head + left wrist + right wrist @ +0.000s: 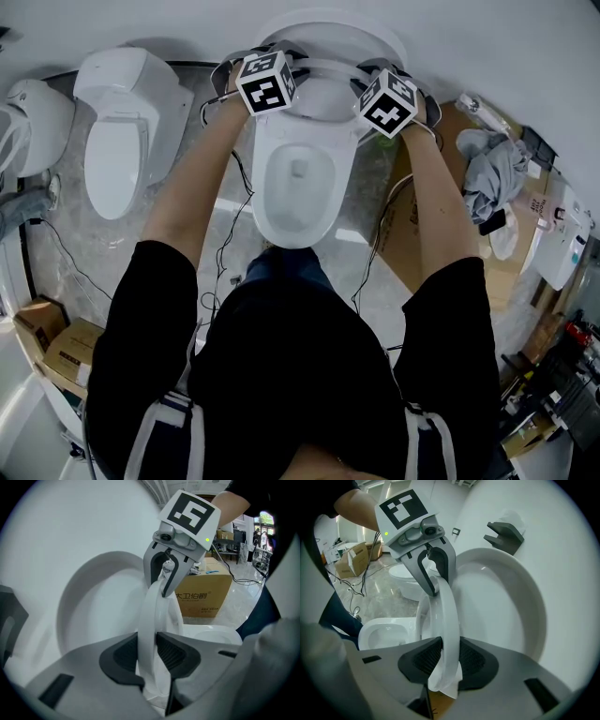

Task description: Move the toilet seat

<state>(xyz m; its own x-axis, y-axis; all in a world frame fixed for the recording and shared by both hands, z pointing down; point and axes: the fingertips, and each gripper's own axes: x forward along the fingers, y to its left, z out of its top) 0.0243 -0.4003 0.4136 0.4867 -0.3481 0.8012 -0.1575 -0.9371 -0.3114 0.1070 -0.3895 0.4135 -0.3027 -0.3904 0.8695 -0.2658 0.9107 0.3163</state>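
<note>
Because the toilet seat (155, 613) is a wide, thin ring hinged at the back, the person takes it from both sides at once. The left claw (148, 641) is closed on one side of the ring and the right claw (446, 651) on the opposite side. In each gripper view the white rim runs edge-on between the dark ribbed pads, which sit against both of its faces. A matched pair of grips like this probably keeps the ring from twisting on its hinge as it swings. The seat stands steeply raised, well clear of the rim of the bowl (262, 192). A visible gap separates it from the lid (506, 606), which stands up behind it near the wall. From the head view both arms reach forward over the open bowl, with the marker cubes level with each other at the back of the toilet. Both claws point downward onto the ring, an angle that suits guiding it either way. Whether it is meant to go down onto the bowl or back against the lid cannot be told from its position.
</note>
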